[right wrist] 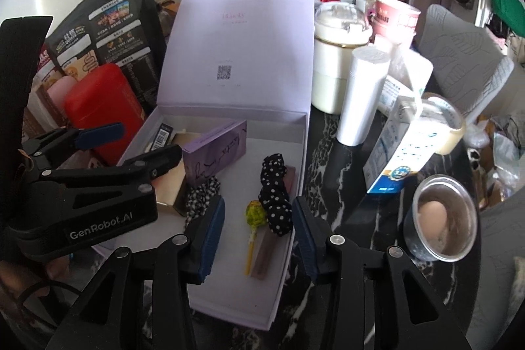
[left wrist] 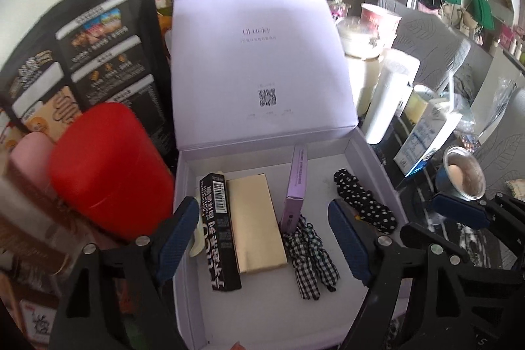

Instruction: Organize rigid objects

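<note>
A white lidded box (left wrist: 367, 153) stands open on the dark table, its lid upright. Inside lie a black barcode carton (left wrist: 218, 232), a gold box (left wrist: 256, 225), a purple carton (left wrist: 295, 189) on edge, a checked scrunchie (left wrist: 310, 264) and a polka-dot scrunchie (left wrist: 364, 202). My left gripper (left wrist: 262, 241) is open and empty above the box. In the right wrist view the box (right wrist: 295, 186) also holds a lollipop (right wrist: 254, 218) and a brown bar (right wrist: 265, 255). My right gripper (right wrist: 259, 235) is open and empty over the lollipop.
A red canister (left wrist: 108, 173) and a black snack bag (left wrist: 85, 48) stand left of the box. To the right are a white jar (right wrist: 338, 68), a white roll (right wrist: 364, 94), a milk carton (right wrist: 400, 146) and a cup holding an egg (right wrist: 439, 218).
</note>
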`<state>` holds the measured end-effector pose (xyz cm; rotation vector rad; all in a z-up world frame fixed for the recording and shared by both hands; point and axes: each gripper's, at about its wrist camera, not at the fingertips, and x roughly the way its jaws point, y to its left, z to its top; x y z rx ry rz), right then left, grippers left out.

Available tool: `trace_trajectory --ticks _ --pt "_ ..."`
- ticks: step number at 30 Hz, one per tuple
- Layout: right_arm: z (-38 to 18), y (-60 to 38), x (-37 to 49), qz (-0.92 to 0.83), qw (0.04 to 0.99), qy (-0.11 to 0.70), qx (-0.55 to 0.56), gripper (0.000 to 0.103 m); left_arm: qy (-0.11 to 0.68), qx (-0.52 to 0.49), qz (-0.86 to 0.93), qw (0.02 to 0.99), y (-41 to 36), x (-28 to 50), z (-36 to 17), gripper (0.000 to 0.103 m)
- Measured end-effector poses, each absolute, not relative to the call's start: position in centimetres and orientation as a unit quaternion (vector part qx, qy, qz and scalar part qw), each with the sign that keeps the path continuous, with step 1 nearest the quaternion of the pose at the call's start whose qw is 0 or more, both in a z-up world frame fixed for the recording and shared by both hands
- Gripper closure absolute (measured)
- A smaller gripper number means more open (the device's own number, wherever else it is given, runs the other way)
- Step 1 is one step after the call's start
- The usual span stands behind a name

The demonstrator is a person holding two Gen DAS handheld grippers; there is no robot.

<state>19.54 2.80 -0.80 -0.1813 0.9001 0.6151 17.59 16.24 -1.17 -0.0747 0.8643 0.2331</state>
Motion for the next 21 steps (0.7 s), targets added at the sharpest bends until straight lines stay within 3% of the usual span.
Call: trace_trajectory --ticks 14,16,19,21 --pt "5.7 0.0 13.2 0.284 0.886 0.358 -0.075 0.043 0.356 -0.019 0.126 0.926 14.5 10.0 6.0 0.021" --pt "6.6 -0.2 12.2 0.285 0.889 0.349 -0.076 0.041 0.349 -0.018 0.128 0.928 14.3 9.1 6.7 0.017" --pt "7.8 -0.4 10.5 0.288 0.893 0.336 -0.079 0.039 0.334 -0.013 0.131 0.933 14.0 7.5 7.8 0.0" --pt "8.4 -0.6 9.6 0.29 0.895 0.329 -0.08 0.034 0.324 -0.009 0.134 0.936 13.7 6.5 8.4 0.0"
